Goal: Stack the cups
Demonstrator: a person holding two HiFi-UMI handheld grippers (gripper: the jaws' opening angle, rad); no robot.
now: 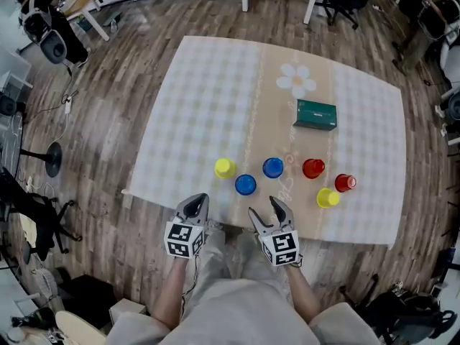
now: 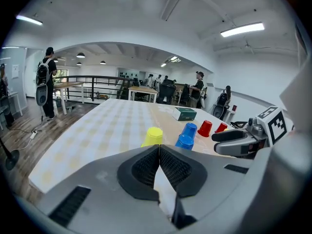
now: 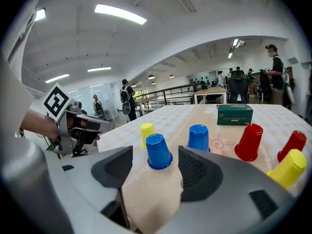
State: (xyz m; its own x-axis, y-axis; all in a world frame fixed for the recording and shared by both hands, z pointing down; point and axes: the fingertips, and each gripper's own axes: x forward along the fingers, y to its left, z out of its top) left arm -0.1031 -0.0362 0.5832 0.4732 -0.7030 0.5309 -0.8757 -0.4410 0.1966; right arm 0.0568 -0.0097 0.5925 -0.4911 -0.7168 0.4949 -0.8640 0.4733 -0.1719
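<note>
Overhead look down at a bench point(image 1: 180, 92) with a pale checked top and a tan strip down its middle. Six small plastic cups scattered across the near half, each standing apart, none stacked.

At far left, at the bench's near edge, left gripper point(image 1: 195, 202) with fingers point(image 2: 146, 167) pressed together, nothing between them, tips pointing toward the cups.

Next to the right, left yellow cup point(image 1: 224, 167), mouth down on the checked part. Just right of it and a little nearer, near blue cup point(image 1: 245, 185), also mouth down, straight ahead of the right gripper and beyond its fingertips, untouched.

Then right gripper point(image 1: 267, 209), level with the left one at the near edge, fingers point(image 3: 200, 172) spread wide apart and empty, only bare tan bench top showing between them.

Beyond it, far blue cup point(image 1: 272, 167), mouth down on the tan strip. Further right, left red cup point(image 1: 313, 168), mouth down. Behind that cup, well apart toward the middle of the bench, a dark green box point(image 1: 315, 114) lying flat.

Right again, right yellow cup point(image 1: 328, 198), nearest the front edge on this side, just beside right red cup point(image 1: 346, 182), the last thing on the right; touching or not, cannot tell.
</note>
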